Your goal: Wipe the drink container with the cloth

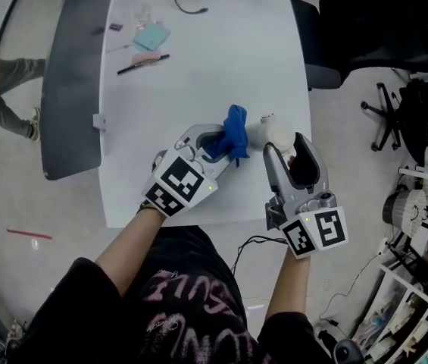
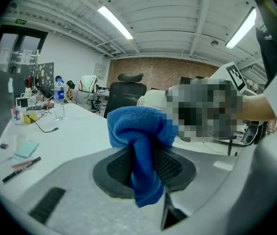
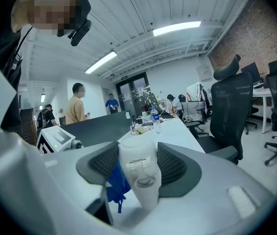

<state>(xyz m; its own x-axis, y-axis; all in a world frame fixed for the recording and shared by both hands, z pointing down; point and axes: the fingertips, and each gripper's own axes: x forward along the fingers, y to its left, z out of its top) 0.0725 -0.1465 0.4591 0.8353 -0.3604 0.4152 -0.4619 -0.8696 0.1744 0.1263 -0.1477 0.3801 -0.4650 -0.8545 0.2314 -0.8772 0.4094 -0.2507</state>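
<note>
My left gripper (image 2: 143, 166) is clamped on the bunched blue terry cloth (image 2: 137, 131). My right gripper (image 3: 138, 166) squeezes the smooth white cylindrical container (image 3: 139, 177) between ribbed dark pads (image 3: 173, 164). The cloth sits against the container's side, over the glossy white table (image 1: 198, 74).

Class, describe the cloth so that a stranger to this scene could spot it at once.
Start at the long white table and go to its near edge. The cloth is pinched in the left gripper, bunched beside the white container in the right gripper. It is the only bright blue, soft thing there.
</note>
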